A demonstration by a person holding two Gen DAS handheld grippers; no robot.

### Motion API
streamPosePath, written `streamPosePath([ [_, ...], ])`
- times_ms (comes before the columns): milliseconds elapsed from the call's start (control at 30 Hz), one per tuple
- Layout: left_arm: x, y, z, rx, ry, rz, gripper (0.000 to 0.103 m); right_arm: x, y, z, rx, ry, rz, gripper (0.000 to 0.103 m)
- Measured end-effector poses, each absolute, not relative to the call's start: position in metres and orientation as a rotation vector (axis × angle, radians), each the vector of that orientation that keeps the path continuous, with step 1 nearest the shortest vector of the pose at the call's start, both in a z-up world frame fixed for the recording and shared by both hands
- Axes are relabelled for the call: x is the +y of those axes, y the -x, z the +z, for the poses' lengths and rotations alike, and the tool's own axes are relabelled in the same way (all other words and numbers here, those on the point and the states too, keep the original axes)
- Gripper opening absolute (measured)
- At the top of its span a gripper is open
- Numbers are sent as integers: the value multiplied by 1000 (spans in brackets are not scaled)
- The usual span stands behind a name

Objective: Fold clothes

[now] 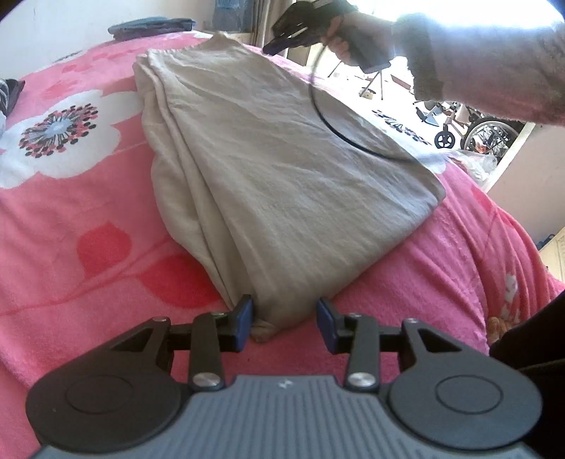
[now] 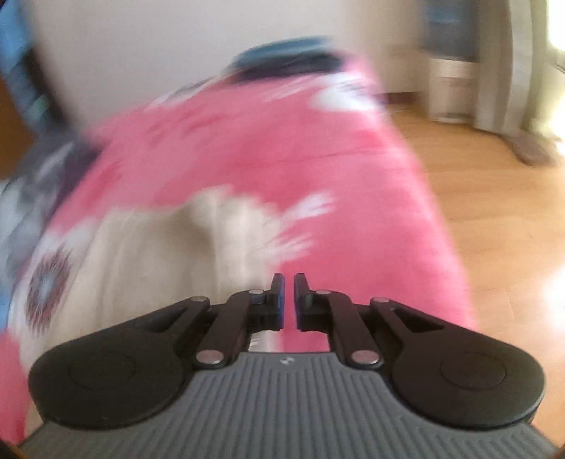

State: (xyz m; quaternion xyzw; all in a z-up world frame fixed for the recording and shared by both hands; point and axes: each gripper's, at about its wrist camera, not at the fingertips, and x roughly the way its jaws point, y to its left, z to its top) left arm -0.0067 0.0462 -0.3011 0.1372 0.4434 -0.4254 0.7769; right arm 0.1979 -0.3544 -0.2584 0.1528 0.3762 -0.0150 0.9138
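Note:
A beige folded garment [image 1: 275, 169] lies on a pink floral blanket [image 1: 88, 247]. My left gripper [image 1: 284, 319] is at its near corner, and the bunched cloth fills the gap between the blue pads, which press on it from both sides. A hand in a fluffy sleeve holds my right gripper [image 1: 272, 47] in the air over the garment's far end, its black cable [image 1: 317, 106] looping across the cloth. In the blurred right wrist view the right gripper [image 2: 289, 300] shows only a narrow slit between its pads, with nothing in it. The garment [image 2: 141, 254] lies below it to the left.
Folded dark blue clothes [image 1: 152, 28] sit at the bed's far edge. A white printed cloth [image 1: 402, 130] lies under the garment's right side, near a clear plastic bag [image 1: 473, 159]. Wheeled frames [image 1: 487, 134] stand beyond. Wooden floor [image 2: 476, 212] runs along the bed's right.

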Motion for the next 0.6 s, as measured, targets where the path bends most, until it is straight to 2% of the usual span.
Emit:
streamPosePath([
  [133, 48, 5, -300, 970, -256, -901, 41, -351, -144, -223, 757, -323, 156, 7],
  [267, 51, 1, -300, 988, -224, -901, 41, -307, -80, -200, 806, -54, 411, 7],
  [367, 50, 1, -301, 980, -232, -910, 41, -273, -49, -213, 851, 66, 510, 7],
  [533, 49, 3, -300, 969, -250, -917, 41, -260, -32, -268, 921, 172, 450, 4],
  [600, 48, 4, -300, 965, -258, -918, 41, -259, -28, -269, 930, 180, 405, 4],
])
